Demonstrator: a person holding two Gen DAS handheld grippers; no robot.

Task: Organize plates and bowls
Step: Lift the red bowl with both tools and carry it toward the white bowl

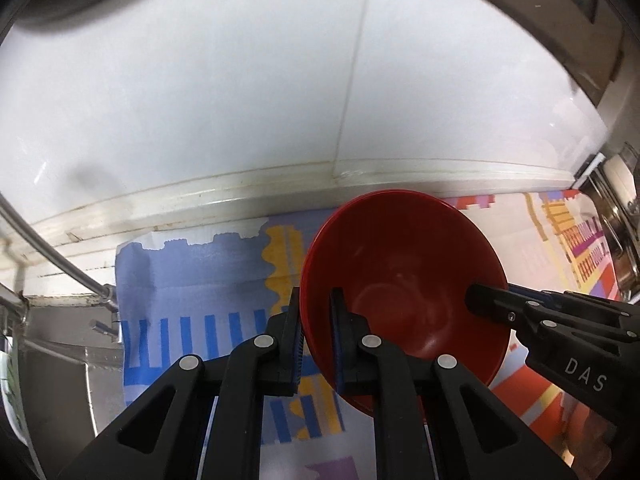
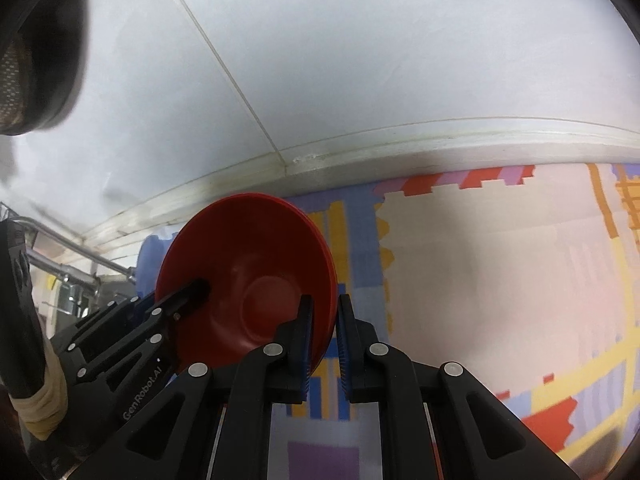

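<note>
The left gripper [image 1: 316, 344] pinches one side of the red bowl [image 1: 404, 276]. The right gripper [image 2: 324, 348] pinches the other side, above the colorful cloth [image 2: 500, 280].

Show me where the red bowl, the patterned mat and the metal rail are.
red bowl [image 1: 400, 264], left wrist view, inner wall.
patterned mat [image 2: 480, 260], right wrist view, bare pale patch.
metal rail [image 1: 52, 256], left wrist view, mid-tube.
</note>
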